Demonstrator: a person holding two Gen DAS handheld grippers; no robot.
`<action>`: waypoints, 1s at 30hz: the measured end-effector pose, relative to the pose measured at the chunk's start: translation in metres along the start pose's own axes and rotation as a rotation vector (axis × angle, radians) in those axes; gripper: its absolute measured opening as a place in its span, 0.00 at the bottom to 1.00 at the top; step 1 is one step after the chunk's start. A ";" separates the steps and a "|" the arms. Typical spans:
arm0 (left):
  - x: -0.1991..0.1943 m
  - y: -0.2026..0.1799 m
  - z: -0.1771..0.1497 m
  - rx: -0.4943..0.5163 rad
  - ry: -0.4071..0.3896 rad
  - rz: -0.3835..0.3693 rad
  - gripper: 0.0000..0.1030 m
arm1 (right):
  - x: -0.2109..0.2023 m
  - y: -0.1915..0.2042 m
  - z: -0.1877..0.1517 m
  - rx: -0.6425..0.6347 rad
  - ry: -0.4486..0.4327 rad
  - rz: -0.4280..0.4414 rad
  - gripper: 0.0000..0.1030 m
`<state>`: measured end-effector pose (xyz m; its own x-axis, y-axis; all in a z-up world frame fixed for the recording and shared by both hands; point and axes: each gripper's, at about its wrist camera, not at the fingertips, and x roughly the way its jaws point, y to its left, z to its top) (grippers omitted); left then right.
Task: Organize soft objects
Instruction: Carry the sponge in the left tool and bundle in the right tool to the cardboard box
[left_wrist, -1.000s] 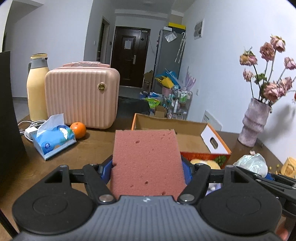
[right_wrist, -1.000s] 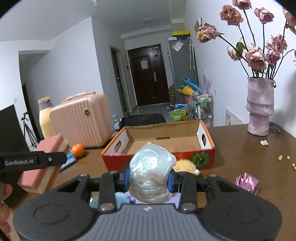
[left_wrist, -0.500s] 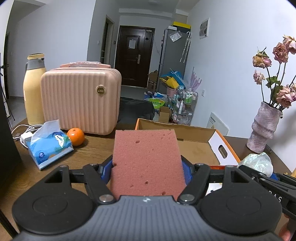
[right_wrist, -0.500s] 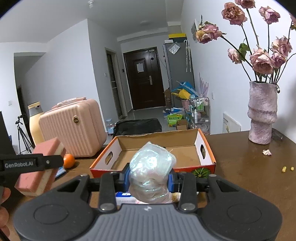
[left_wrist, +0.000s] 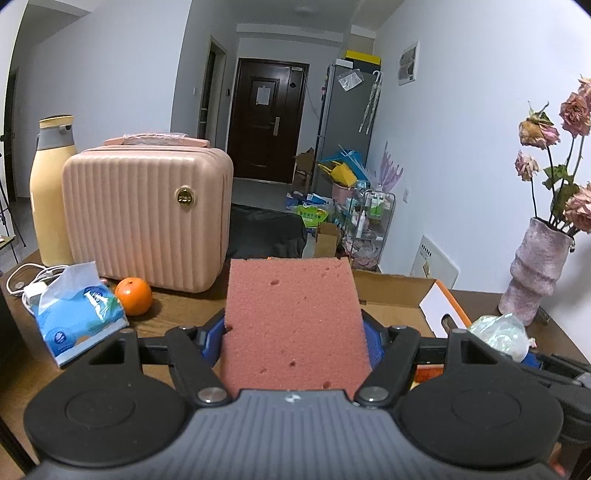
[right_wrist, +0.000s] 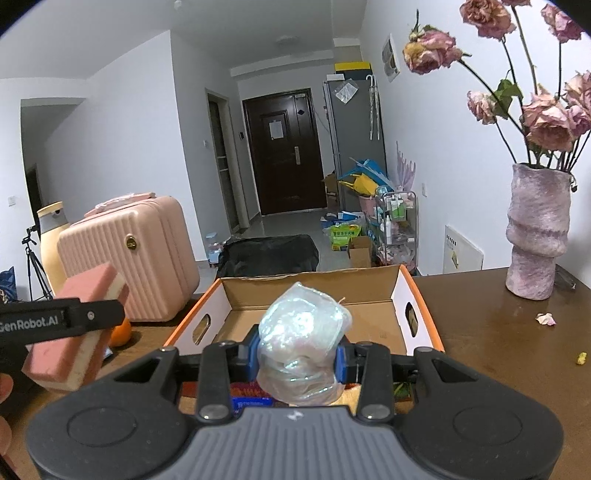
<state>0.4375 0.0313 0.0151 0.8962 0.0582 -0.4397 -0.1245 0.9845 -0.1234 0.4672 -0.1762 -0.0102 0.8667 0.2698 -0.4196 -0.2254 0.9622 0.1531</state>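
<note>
Left wrist view: pink sponge clamped in left tongs, closing on cardboard box.
Right tongs pinched on iridescent bag, now right at box rim after gliding in level across bench; both loads near ready for dropping inside.

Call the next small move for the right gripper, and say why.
Probably ease the right gripper forward over the cardboard box and let go. It is shut on the iridescent plastic bundle, the box lies open directly ahead with bare floor showing, and its near wall sits just below the gripper. The left gripper holds the pink sponge, off to the side.
</note>
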 end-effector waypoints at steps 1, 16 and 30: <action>0.004 -0.001 0.002 0.000 -0.002 0.000 0.69 | 0.003 0.000 0.001 0.002 0.004 0.004 0.35; 0.059 0.002 0.018 -0.009 0.014 0.021 0.69 | 0.056 -0.004 0.016 0.019 0.043 -0.007 0.35; 0.126 -0.015 0.020 0.048 0.089 0.048 0.69 | 0.101 -0.008 0.025 0.014 0.075 -0.045 0.35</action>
<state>0.5611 0.0267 -0.0206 0.8478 0.0929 -0.5221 -0.1440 0.9879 -0.0580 0.5678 -0.1577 -0.0316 0.8400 0.2290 -0.4918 -0.1803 0.9729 0.1450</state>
